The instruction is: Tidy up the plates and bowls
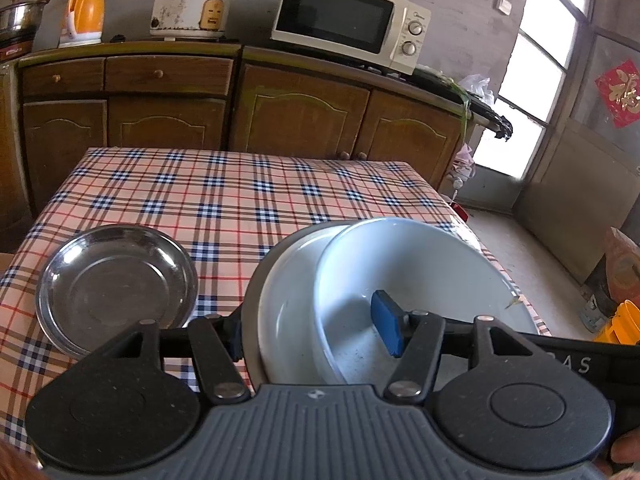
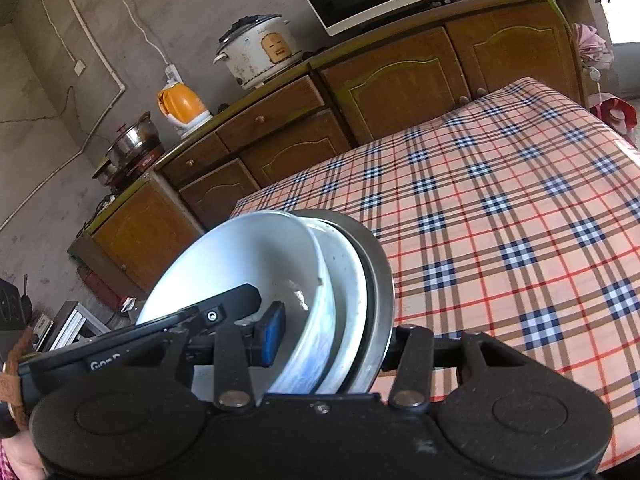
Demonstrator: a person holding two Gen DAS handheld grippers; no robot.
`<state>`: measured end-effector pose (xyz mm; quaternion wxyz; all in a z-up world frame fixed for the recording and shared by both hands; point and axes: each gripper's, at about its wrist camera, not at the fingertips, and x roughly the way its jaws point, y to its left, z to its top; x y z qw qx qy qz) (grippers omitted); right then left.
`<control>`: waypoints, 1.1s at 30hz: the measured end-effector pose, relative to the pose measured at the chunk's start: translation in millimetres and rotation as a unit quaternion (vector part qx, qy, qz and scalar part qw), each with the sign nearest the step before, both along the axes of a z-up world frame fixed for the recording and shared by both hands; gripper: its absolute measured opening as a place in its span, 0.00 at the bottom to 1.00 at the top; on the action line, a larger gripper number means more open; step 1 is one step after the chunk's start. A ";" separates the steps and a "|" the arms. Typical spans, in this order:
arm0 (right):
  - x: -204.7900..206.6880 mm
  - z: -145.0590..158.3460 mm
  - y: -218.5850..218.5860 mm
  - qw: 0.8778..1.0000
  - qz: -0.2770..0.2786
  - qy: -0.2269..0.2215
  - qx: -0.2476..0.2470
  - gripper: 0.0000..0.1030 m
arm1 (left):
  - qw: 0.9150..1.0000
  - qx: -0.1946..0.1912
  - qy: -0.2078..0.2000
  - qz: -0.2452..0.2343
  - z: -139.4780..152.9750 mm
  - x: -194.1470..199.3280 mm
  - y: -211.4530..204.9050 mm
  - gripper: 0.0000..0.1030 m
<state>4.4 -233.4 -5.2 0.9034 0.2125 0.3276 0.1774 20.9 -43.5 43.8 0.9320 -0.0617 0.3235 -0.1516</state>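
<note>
Both grippers hold one stack of dishes from opposite sides: a white bowl [image 1: 420, 272] sits in a white plate [image 1: 286, 304], which rests on a steel plate [image 1: 249, 300]. My left gripper [image 1: 312, 334] is shut on the stack, with its blue pad [image 1: 387, 326] inside the bowl and its other finger under the steel rim. My right gripper [image 2: 336, 340] is shut the same way on the bowl [image 2: 240, 264], white plate [image 2: 352, 280] and steel plate [image 2: 380, 264]. A second steel plate [image 1: 116, 284] lies alone on the checked tablecloth [image 1: 240, 192], left of the stack.
Behind the table stands a wooden cabinet [image 1: 296, 116] with a microwave [image 1: 348, 16], a rice cooker [image 1: 192, 4], an orange kettle [image 1: 84, 12] and a steel pot [image 1: 20, 16]. A door with windows [image 1: 540, 80] is at the right. Orange items [image 1: 620, 324] sit on the floor.
</note>
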 end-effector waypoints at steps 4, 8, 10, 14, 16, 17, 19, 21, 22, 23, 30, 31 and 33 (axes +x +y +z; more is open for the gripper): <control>2.0 0.6 6.7 1.000 0.006 0.001 -0.001 0.53 | 1.000 -0.001 0.001 0.006 0.3 -0.2 5.7 0.59; 5.4 1.2 12.6 1.000 0.011 0.001 -0.002 0.53 | 1.000 -0.001 0.001 0.012 0.8 0.1 10.1 0.59; 7.3 1.4 15.4 1.000 0.015 0.000 -0.002 0.53 | 1.000 -0.001 0.000 0.015 1.4 0.4 11.5 0.59; 10.2 2.0 21.3 1.000 0.021 -0.001 -0.003 0.53 | 1.000 -0.002 -0.001 0.022 2.2 0.8 16.5 0.59; 12.7 1.9 23.7 1.000 0.024 -0.001 -0.003 0.53 | 1.000 -0.002 -0.001 0.025 2.7 0.7 18.9 0.59; 13.4 1.9 25.1 1.000 0.026 -0.001 -0.002 0.53 | 1.000 -0.001 -0.001 0.027 3.0 0.6 20.2 0.59; 14.6 1.7 28.1 1.000 0.029 -0.001 -0.002 0.53 | 1.000 -0.001 -0.001 0.030 2.7 1.0 22.6 0.59; 15.5 1.4 31.1 0.999 0.032 -0.001 -0.001 0.53 | 0.999 0.000 -0.001 0.033 3.0 0.8 24.8 0.59; 15.9 1.5 32.9 0.999 0.033 -0.001 -0.001 0.53 | 0.999 0.000 -0.001 0.035 3.2 0.7 26.1 0.59; 16.2 1.4 34.2 0.999 0.035 -0.001 -0.001 0.53 | 0.999 0.000 -0.001 0.037 3.4 0.4 27.5 0.59; 18.5 2.3 43.6 0.999 0.046 -0.001 -0.001 0.53 | 0.999 0.000 -0.001 0.047 4.2 -1.1 35.8 0.59; 18.8 2.5 44.9 0.999 0.047 -0.001 -0.001 0.53 | 0.999 0.000 -0.001 0.048 4.3 -1.4 37.0 0.59; 19.3 2.6 47.4 0.999 0.049 -0.001 -0.001 0.53 | 0.999 0.000 -0.001 0.051 4.5 -1.8 39.3 0.59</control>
